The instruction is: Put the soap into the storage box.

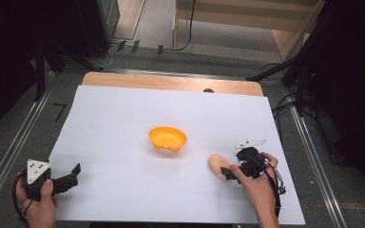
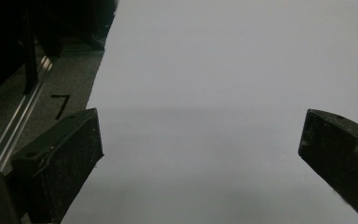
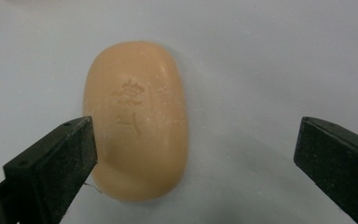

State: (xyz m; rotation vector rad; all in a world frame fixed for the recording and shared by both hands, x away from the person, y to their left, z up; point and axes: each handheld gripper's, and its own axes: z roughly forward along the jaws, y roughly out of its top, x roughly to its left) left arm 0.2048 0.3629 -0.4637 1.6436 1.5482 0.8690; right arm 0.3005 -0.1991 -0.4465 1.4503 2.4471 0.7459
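The right gripper [image 3: 193,158], jaws wide open, hovers over the soap bar [image 3: 137,119] lying right of the orange bowl [image 1: 168,138], apparently lining up a grasp; next it should centre and close, while the open left gripper [image 1: 64,178] idles near-left.

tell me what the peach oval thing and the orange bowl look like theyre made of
The oval bar looks like soap: matte, waxy peach surface, characters stamped into its top, pale powdery specks. The orange bowl seems moulded plastic, smooth with a slight sheen, though that is less certain.
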